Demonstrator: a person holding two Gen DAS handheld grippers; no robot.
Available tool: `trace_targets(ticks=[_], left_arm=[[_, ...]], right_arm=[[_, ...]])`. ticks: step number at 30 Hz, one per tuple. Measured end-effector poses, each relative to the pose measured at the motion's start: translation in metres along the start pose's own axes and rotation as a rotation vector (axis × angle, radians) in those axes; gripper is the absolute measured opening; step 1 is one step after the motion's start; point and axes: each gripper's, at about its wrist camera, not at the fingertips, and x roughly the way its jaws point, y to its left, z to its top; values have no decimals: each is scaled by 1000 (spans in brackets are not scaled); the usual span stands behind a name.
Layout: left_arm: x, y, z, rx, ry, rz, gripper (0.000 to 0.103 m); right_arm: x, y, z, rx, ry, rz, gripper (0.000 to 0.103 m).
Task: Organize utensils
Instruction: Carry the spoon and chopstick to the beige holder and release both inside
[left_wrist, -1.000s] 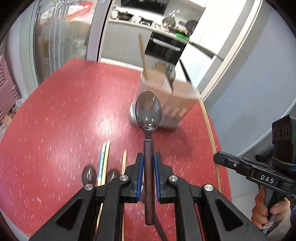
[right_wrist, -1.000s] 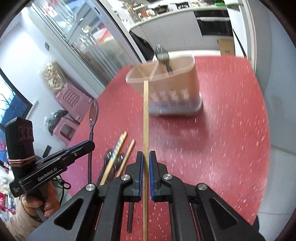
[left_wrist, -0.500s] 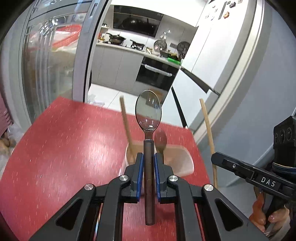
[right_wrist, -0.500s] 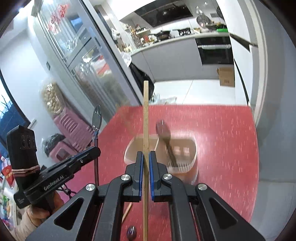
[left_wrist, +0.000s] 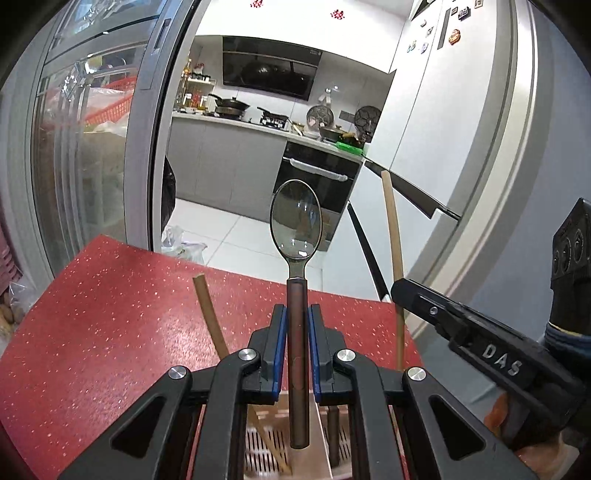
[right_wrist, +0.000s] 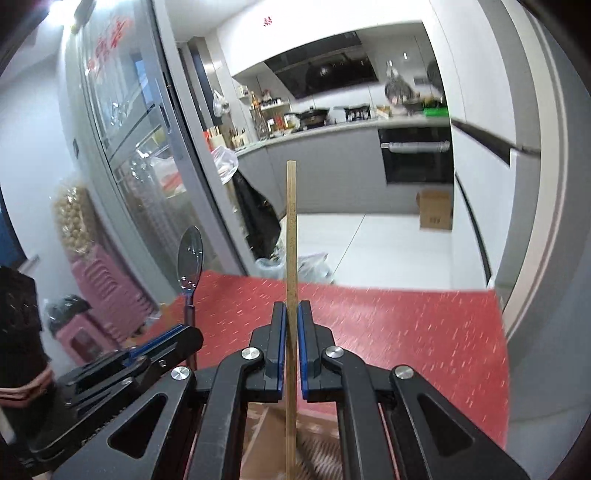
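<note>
1. Table: red; a holder stands by its near edge, beneath both grippers.
2. Left gripper: jaws pinch a spoon by its handle, bowl upward.
3. Right gripper: jaws pinch a chopstick, upright over the holder.

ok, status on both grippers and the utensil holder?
Left gripper shut on spoon. Right gripper shut on chopstick. Both over utensil holder; chopstick inside, nothing blocking.

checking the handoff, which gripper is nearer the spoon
Left. The left gripper is shut on the spoon, clamping its brown handle. The right gripper stands off to the side, shut on a chopstick.
</note>
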Motion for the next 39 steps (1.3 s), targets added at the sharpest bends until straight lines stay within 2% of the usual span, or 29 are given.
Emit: trace_targets(ticks=[6, 12, 19, 26, 37, 39], left_arm=[[13, 2, -22, 41, -62, 35, 38], [19, -1, -41, 92, -58, 63, 38], [7, -9, -59, 170, -48, 106, 38], [4, -6, -63, 170, -3, 120, 38], [-35, 5, -63, 108, -14, 125, 38], [-42, 10, -65, 91, -13, 133, 38]], right_arm=[[12, 8, -26, -133, -89, -73, 6], [21, 7, -51, -150, -82, -80, 6], [9, 11, -76, -197, -81, -72, 6], [3, 14, -75, -199, -67, -54, 7], [11, 22, -66, -210, 9, 19, 7], [12, 27, -66, -235, -1, 14, 7]])
